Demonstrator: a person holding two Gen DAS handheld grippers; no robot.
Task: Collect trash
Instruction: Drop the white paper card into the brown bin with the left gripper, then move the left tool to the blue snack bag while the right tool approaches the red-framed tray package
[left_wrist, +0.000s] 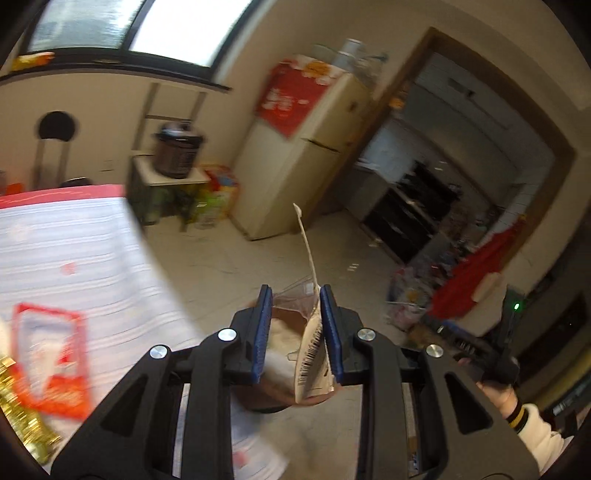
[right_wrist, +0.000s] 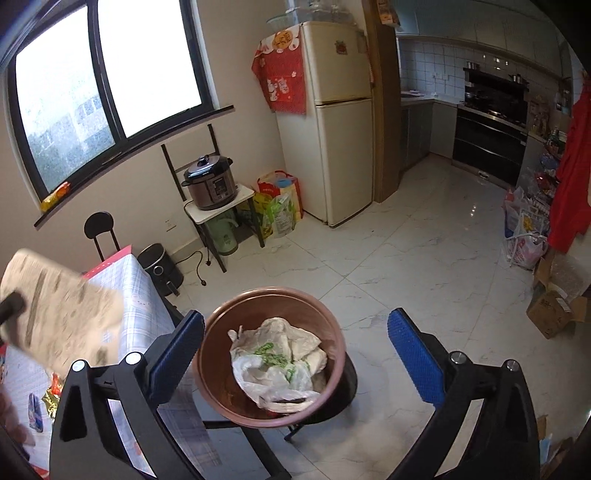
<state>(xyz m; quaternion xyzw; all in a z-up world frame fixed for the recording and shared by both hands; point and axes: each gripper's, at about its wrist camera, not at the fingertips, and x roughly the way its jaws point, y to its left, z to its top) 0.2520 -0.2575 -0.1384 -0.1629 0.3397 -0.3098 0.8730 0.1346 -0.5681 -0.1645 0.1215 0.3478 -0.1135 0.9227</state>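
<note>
Wrapper: flattened cream packet (left_wrist: 312, 354) with a barcode on it was pinched between the blue pads of the left gripper (left_wrist: 299, 332), a thin strip of it sticking up past the fingertips.
Left tool: jaws nearly together, only the packet's thickness between them, so a firm hold.
Right tool: right gripper (right_wrist: 295, 354) was wide open and held nothing, hovering just above the bin.
Bin: brown round trash bin (right_wrist: 212, 354) sat on the floor right beside the corner of the table (right_wrist: 147, 317), already with a crumpled white plastic bag (right_wrist: 277, 365) inside.
Key relation: packet hung edge-on, long axis roughly vertical, and the bin's mouth looked to be straight below it, so I'd guess letting go is all that's left. Left hand was the one that mattered here.
Left view only: barcode, the grip itself, more wrappers (left_wrist: 51, 350) waiting on the table.
Right view only: the bin's whole rim and contents, plus the packet (right_wrist: 62, 306) as a blurry sheet coming in from the left.
</note>
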